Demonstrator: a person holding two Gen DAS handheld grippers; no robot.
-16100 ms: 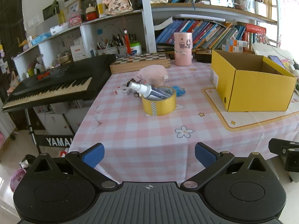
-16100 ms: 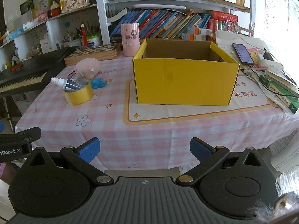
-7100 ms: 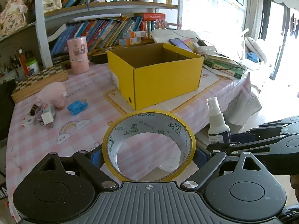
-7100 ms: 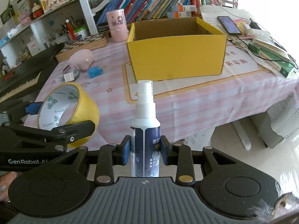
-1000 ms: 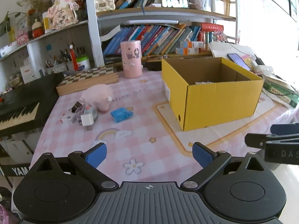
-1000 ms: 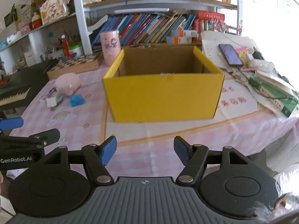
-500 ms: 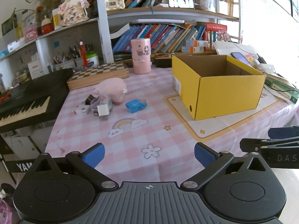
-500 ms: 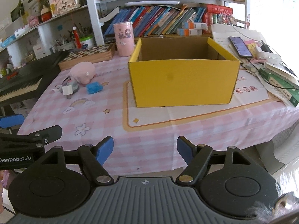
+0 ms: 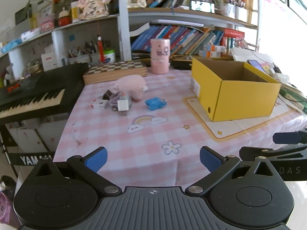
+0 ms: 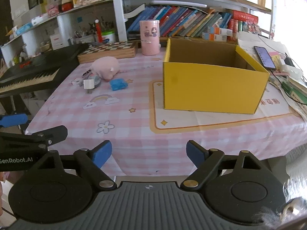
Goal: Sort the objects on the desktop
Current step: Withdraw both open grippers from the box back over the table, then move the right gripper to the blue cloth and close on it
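Note:
An open yellow cardboard box (image 9: 243, 99) (image 10: 211, 90) stands on the right of the pink checked table. Left of it lie a pink plush pig (image 9: 132, 85) (image 10: 105, 67), a blue case (image 9: 154, 103) (image 10: 118, 84), a white plug block (image 9: 122, 105) (image 10: 88, 84) and a small clutter of items (image 9: 107, 97). My left gripper (image 9: 153, 157) is open and empty at the table's near edge. My right gripper (image 10: 148, 152) is open and empty, in front of the box and back from the table edge. The box's inside is mostly hidden.
A pink cup (image 9: 160, 56) and a chessboard box (image 9: 115, 71) stand at the table's back. A black keyboard (image 9: 32, 94) is at the left. Bookshelves (image 10: 191, 25) line the rear. A phone (image 10: 264, 56) and papers lie right of the box.
Both grippers have drawn back and swung left over the last second, so the table and the small items sit further away. Both stay open and empty.

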